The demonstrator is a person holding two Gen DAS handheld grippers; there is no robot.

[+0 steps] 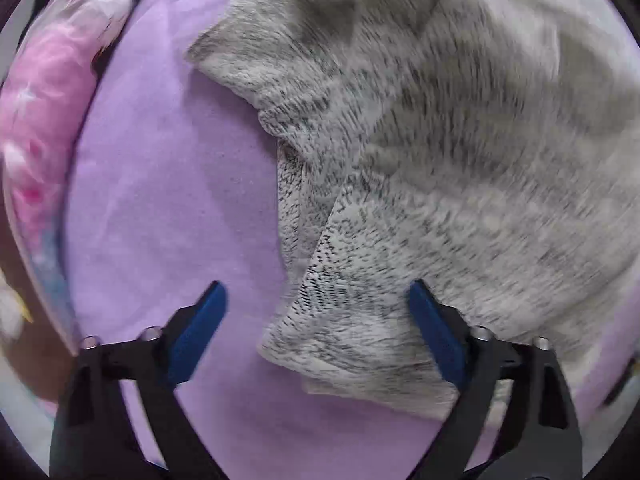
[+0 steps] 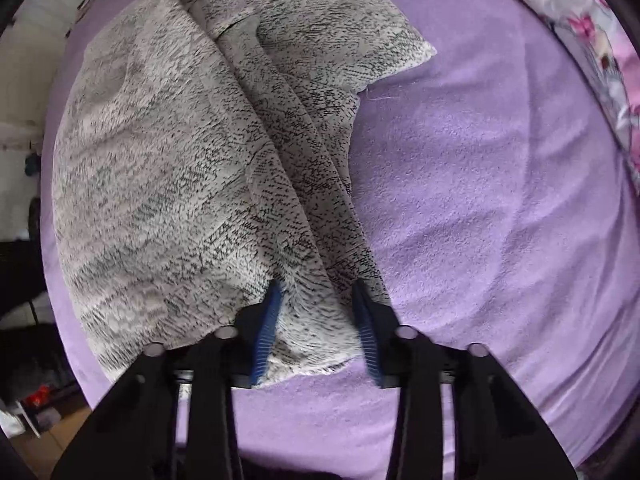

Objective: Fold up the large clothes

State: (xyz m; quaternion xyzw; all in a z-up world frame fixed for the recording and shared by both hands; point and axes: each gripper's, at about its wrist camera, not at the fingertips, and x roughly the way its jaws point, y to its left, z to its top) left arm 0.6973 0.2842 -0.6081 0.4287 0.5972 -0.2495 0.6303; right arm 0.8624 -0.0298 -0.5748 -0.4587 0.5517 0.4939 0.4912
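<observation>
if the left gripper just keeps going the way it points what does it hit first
Most likely the corner of the grey speckled garment, which lies between the open fingers of the left gripper. The purple sheet lies right under it. Depth is hard to judge through the fisheye.

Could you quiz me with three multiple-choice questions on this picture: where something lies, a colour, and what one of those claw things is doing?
1. What does the grey garment lie on?
A. a purple sheet
B. a wooden floor
C. a glass table

2. What colour are the pads on the fingers?
A. red
B. blue
C. yellow

3. How does the left gripper stand?
A. open above the garment's corner
C. out of view
B. clamped on a pillow

Answers: 1 A, the purple sheet surrounds it; 2 B, both pads are blue; 3 A, wide fingers, touching nothing.
</observation>
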